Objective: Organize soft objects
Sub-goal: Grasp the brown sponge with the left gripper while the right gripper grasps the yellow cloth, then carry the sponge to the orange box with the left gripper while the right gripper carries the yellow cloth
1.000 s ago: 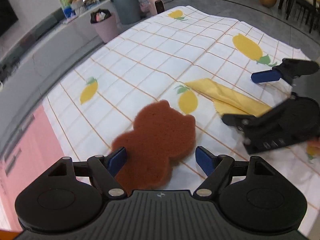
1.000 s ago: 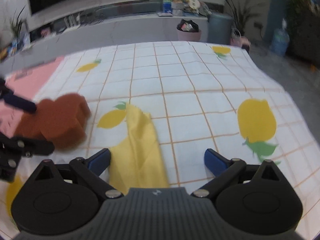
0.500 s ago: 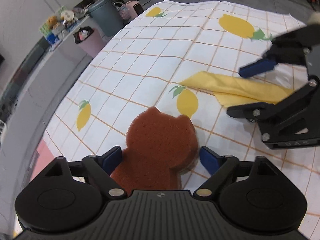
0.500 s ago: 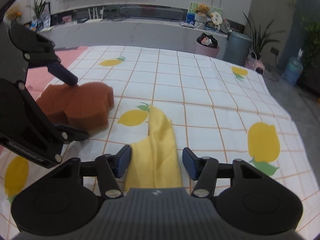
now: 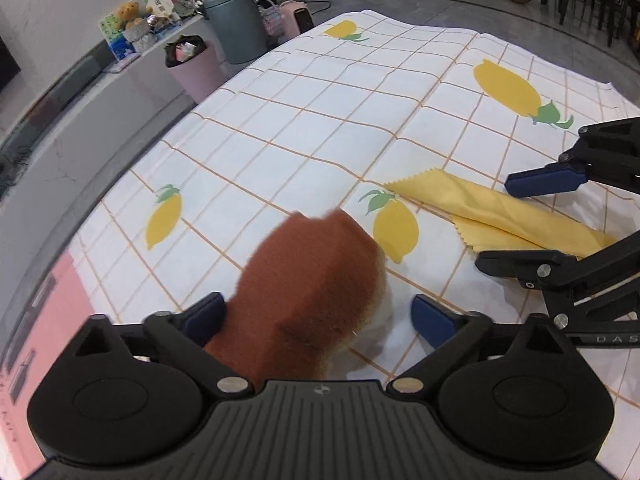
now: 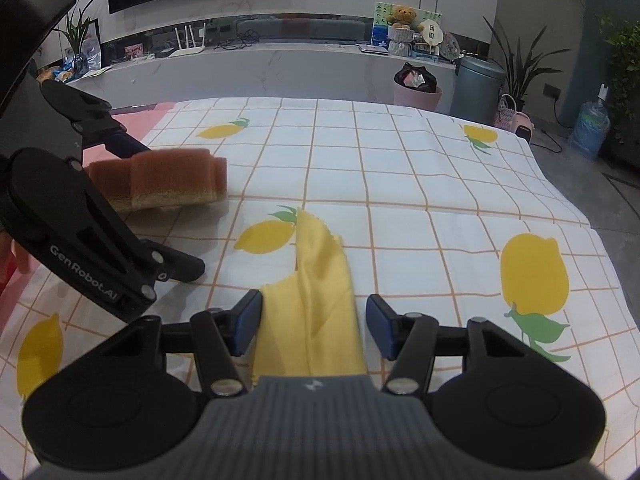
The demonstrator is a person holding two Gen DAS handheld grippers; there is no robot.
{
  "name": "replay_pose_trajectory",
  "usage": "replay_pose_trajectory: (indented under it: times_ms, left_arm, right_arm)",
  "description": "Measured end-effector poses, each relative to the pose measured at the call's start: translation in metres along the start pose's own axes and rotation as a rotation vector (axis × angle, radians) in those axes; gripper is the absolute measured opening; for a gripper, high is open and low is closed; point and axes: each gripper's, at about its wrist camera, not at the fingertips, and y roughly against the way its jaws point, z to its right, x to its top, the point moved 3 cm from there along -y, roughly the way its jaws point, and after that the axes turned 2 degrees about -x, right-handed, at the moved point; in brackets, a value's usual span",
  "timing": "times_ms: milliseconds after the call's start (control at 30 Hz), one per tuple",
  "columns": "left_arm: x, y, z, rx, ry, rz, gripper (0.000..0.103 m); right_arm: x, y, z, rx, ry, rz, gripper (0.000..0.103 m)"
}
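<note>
A brown bear-shaped sponge (image 5: pixel 312 280) stands tipped up on the lemon-print tablecloth (image 5: pixel 320 100) between the fingers of my left gripper (image 5: pixel 318 314). The left pad touches it; the right pad stays clear, so the gripper is open. In the right wrist view the sponge (image 6: pixel 160 180) is raised off the cloth on one side. A yellow cloth (image 6: pixel 320 280) lies folded between the fingers of my right gripper (image 6: pixel 314 312). That gripper's jaws stand narrow around it, with a sliver of tablecloth showing at the right pad. The left wrist view shows the same yellow cloth (image 5: pixel 500 208) flat between those fingers.
A pink surface (image 5: pixel 40 340) borders the tablecloth on the left. Past the table's far edge stand a pink bin (image 5: pixel 196 68) and a grey bin (image 5: pixel 236 24). A low shelf (image 6: pixel 280 56) runs along the wall.
The right gripper's jaws have narrowed around the yellow cloth. The sponge, flat a second ago, has tipped up between the left gripper's fingers, which have moved in closer around it.
</note>
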Motion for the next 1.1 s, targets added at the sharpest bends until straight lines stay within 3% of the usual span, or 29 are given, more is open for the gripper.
replay_pose_trajectory:
  times_ms: [100, 233, 333, 500, 900, 1100]
  left_arm:
    - [0.002, 0.005, -0.005, 0.085, 0.024, -0.008, 0.074]
    - [0.004, 0.018, -0.010, 0.066, 0.087, -0.005, 0.060]
    - [0.006, 0.028, -0.011, 0.139, 0.134, 0.012, 0.051]
    - [0.010, 0.050, -0.016, 0.101, 0.274, 0.030, 0.048]
    - [0.017, 0.116, -0.016, 0.128, 0.308, 0.107, 0.044]
    - [0.019, 0.167, -0.014, 0.086, 0.322, 0.195, 0.044]
  right_arm:
    - [0.002, 0.001, -0.004, 0.016, 0.024, 0.000, 0.043]
    - [0.001, 0.004, -0.014, 0.033, 0.091, 0.011, 0.016]
    - [0.000, 0.007, -0.021, 0.011, 0.112, 0.002, 0.005]
    - [-0.002, 0.013, -0.019, -0.019, 0.059, -0.032, 0.002]
    - [-0.023, 0.039, 0.017, -0.146, -0.243, -0.129, 0.002]
    - [-0.015, 0.085, -0.005, -0.146, -0.271, -0.042, 0.002]
